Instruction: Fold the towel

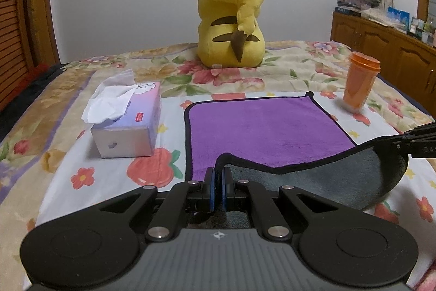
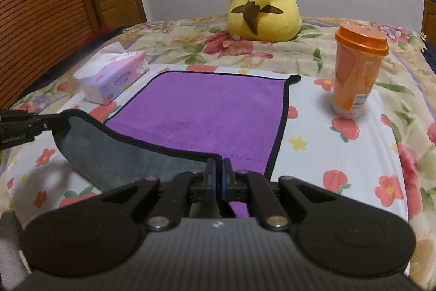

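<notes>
A purple towel [image 1: 261,132] with a black hem and grey underside lies on the flowered bedspread; it also shows in the right wrist view [image 2: 207,105]. My left gripper [image 1: 218,173] is shut on the towel's near left corner and holds it lifted. My right gripper [image 2: 218,165] is shut on the near right corner. The near edge hangs between them with the grey underside [image 1: 327,176] turned up. The right gripper shows at the right edge of the left wrist view [image 1: 408,141], and the left gripper at the left edge of the right wrist view [image 2: 24,124].
A tissue box [image 1: 128,124] stands left of the towel. An orange lidded cup [image 2: 357,67] stands to its right. A yellow plush toy [image 1: 231,12] sits behind. A wooden cabinet [image 1: 381,45] stands at far right, wooden doors [image 2: 41,4] at left.
</notes>
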`<action>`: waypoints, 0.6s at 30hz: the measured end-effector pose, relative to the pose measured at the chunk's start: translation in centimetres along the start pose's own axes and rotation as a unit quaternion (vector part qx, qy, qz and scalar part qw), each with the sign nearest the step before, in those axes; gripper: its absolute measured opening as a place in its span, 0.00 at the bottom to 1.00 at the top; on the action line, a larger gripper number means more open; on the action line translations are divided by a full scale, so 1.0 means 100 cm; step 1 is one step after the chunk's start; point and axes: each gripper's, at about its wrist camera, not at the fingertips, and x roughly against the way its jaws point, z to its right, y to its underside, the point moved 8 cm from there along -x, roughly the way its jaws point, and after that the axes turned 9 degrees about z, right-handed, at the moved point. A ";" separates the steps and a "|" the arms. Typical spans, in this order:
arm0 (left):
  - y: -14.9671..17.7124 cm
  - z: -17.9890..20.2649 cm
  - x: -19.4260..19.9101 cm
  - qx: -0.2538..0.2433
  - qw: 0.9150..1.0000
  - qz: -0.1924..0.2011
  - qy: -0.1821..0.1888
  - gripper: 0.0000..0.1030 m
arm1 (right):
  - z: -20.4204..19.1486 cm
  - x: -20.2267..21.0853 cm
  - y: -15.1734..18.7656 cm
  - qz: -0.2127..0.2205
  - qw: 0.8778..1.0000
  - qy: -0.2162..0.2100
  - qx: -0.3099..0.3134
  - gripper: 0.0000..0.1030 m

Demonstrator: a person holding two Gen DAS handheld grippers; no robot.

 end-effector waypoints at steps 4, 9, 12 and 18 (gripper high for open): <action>-0.001 0.000 -0.005 -0.002 1.000 0.000 0.001 0.08 | -0.001 -0.003 -0.002 0.001 1.000 -0.004 0.005 0.04; -0.006 0.001 -0.011 -0.001 1.000 0.005 0.005 0.08 | 0.001 -0.009 -0.002 -0.001 1.000 -0.005 0.013 0.04; -0.009 0.004 -0.010 0.002 1.000 0.008 0.012 0.08 | 0.003 -0.014 0.000 -0.005 1.000 -0.005 0.014 0.04; -0.019 0.008 -0.004 0.003 1.000 0.022 0.020 0.08 | 0.008 -0.022 0.004 -0.013 1.000 -0.002 0.017 0.04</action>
